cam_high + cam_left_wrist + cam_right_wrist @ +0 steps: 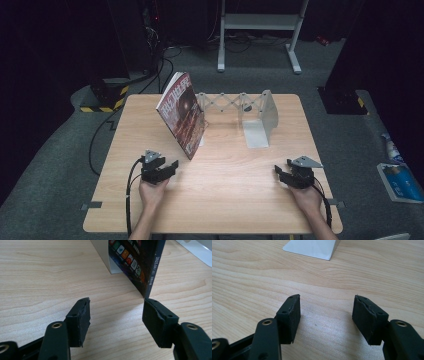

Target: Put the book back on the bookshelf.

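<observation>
On the bench (220,200), both claws wait near the front edge with a magazine propped ahead of the left one.

The magazine (181,114) leans tilted against the left end plate of an expandable metal book rack (260,117), its lower corner on the wood; that lean looks like what keeps it from falling flat. The left claw (162,167) sits just short of that corner, jaws apart and empty; in the left gripper view the magazine (136,262) has its spine edge just past the right pad, likely lined up for a pinch. The right claw (289,176) rests well apart from the rack, jaws spread on nothing, facing the rack's base plate (312,247).
</observation>
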Tool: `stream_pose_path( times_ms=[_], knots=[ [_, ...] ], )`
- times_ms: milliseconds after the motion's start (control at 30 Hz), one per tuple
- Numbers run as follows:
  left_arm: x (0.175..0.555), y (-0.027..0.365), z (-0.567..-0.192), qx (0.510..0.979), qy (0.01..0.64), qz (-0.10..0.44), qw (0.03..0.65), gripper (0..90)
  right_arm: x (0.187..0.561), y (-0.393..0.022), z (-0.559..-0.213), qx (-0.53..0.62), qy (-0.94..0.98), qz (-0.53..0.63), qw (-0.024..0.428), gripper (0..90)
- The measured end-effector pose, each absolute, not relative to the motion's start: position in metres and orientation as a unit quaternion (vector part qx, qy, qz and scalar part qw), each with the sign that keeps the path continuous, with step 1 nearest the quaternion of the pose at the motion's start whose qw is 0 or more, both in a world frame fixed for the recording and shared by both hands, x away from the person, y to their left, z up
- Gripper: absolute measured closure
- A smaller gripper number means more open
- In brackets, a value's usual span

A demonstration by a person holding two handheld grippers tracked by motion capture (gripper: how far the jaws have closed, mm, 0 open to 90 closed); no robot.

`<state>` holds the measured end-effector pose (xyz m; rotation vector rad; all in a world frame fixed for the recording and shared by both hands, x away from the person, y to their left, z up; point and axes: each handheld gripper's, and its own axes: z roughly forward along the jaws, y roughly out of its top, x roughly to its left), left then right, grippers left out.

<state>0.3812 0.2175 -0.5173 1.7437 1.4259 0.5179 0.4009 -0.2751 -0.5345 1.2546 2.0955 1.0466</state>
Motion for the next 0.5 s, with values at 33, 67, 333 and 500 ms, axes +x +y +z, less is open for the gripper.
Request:
stream_pose_path(
  times_ms=[33,67,333,500],
  knots=[
    [0.3817,0.2171,-0.5182,0.69,0.566,0.206,0.401,39.3,0.4009,-0.2751,-0.5345,0.458,0.766,0.382,0.24,39.7],
    [0.382,0.217,-0.5186,0.691,0.566,0.206,0.4,39.4,0.4009,-0.2751,-0.5345,0.458,0.765,0.383,0.24,39.7],
    [0.3848,0.2167,-0.5216,0.688,0.57,0.21,0.396,39.5,0.4009,-0.2751,-0.5346,0.458,0.765,0.383,0.24,39.5],
    [0.3872,0.2163,-0.5242,0.688,0.573,0.214,0.391,39.6,0.4011,-0.2751,-0.5348,0.457,0.765,0.383,0.241,39.4]
  ],
)
